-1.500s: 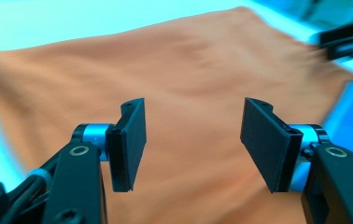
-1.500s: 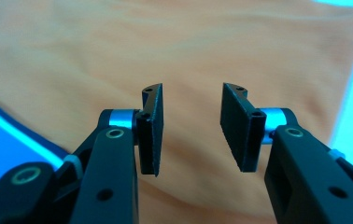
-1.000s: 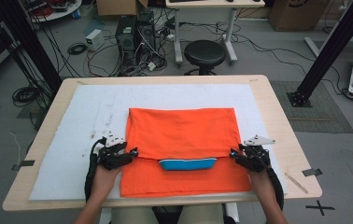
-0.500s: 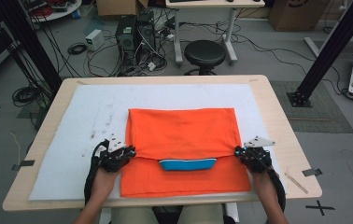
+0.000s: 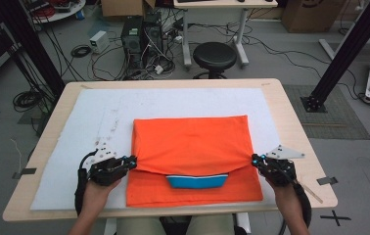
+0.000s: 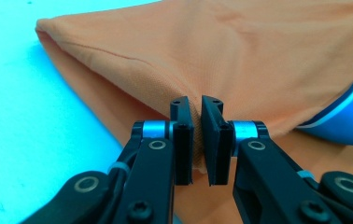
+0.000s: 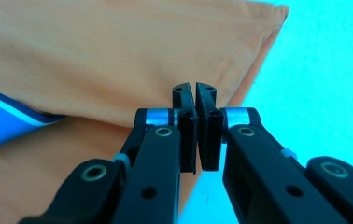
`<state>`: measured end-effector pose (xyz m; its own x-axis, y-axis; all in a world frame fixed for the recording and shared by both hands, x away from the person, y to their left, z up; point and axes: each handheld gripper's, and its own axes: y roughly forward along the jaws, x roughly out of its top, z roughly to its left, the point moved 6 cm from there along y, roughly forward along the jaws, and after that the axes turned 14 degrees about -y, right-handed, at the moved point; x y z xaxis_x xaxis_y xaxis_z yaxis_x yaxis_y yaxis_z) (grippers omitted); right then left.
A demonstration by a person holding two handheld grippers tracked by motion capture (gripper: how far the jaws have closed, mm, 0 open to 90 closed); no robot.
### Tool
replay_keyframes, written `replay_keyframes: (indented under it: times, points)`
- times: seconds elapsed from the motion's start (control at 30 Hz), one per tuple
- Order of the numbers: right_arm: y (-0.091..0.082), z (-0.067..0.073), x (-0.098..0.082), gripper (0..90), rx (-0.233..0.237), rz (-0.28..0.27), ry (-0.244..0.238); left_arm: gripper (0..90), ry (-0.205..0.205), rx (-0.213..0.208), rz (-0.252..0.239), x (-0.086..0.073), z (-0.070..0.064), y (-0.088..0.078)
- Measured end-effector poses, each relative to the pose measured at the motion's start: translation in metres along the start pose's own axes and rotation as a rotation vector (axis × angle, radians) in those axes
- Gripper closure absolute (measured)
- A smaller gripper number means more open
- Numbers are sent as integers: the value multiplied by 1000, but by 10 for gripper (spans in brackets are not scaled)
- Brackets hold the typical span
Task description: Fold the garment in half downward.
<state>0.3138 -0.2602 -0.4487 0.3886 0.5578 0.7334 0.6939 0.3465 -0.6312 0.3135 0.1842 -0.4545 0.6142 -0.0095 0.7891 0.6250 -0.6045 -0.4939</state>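
The orange shirt [image 5: 193, 147] lies on a white mat [image 5: 100, 112] on the table [image 5: 290, 117], near the person's edge, and it is partly folded. The top layer covers most of the bottom layer, so only a strip of the bottom layer shows at the front. A blue collar [image 5: 196, 181] peeks out from under the top layer's front edge, in the middle; the rest of it is hidden. In the left gripper view the shirt [image 6: 240, 60] runs off the top and right edges of the picture, and the collar [image 6: 347, 126] is cut off at the right. In the right gripper view the shirt [image 7: 95, 60] runs off the top and left, and the collar [image 7: 2, 126] is cut off at the left. The left gripper [image 5: 130, 162] pinches the left edge of the top layer; up close, the gripper [image 6: 197, 140] has its jaws squeezed on a thin fold of cloth. The right gripper [image 5: 254, 160] pinches the right edge of the top layer, and up close, the gripper [image 7: 196, 130] has its jaws nearly together with cloth between them. Both have just been closing. The cloth slopes up from the mat to each gripper. The person's arms are cut off at the bottom of the high view. No boxes or bowls are on the table.
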Motion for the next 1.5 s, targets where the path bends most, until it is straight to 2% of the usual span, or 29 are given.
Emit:
replay_keyframes:
  times: [0.17,0.33,0.37,0.4,0.47,0.53,0.6,0.73,0.8,0.97,1.1,1.17,1.27,1.37,1.43,1.5]
  points:
    - [-17,5,-1,900,14,-13,-6,829,-10,-55,26,-7,-5,-12]
    - [-16,11,-9,900,42,7,3,818,4,-40,75,-18,-3,-9]
    - [-14,12,-11,900,51,13,6,797,0,-33,79,-18,-1,-7]
    - [-13,12,-12,896,52,14,9,735,-8,-21,74,-17,1,-6]
    - [-11,11,-12,804,46,6,29,565,-32,0,45,-10,6,-4]
    - [-9,5,-10,722,30,-7,47,469,-57,15,11,0,12,-1]
    - [-5,-2,-4,671,12,-19,59,415,-65,34,-9,12,19,7]
    - [11,-17,8,626,-7,-19,74,371,-67,59,-40,33,32,27]
    - [21,-26,13,614,-16,-15,89,356,-77,75,-39,42,37,36]
    - [47,-47,21,588,-25,6,131,343,-81,107,-73,59,48,52]
    - [64,-64,26,556,-39,29,165,342,-94,130,-71,73,61,67]
    - [71,-72,28,540,-36,39,187,342,-104,140,-43,77,68,75]
    - [82,-83,30,527,-44,71,199,337,-101,155,-69,80,78,85]
    - [94,-91,36,512,-28,85,221,336,-145,160,-20,75,88,97]
    - [103,-95,37,509,-33,113,209,337,-143,168,-3,75,92,104]
    - [112,-98,38,506,-25,124,215,337,-141,181,10,77,94,110]
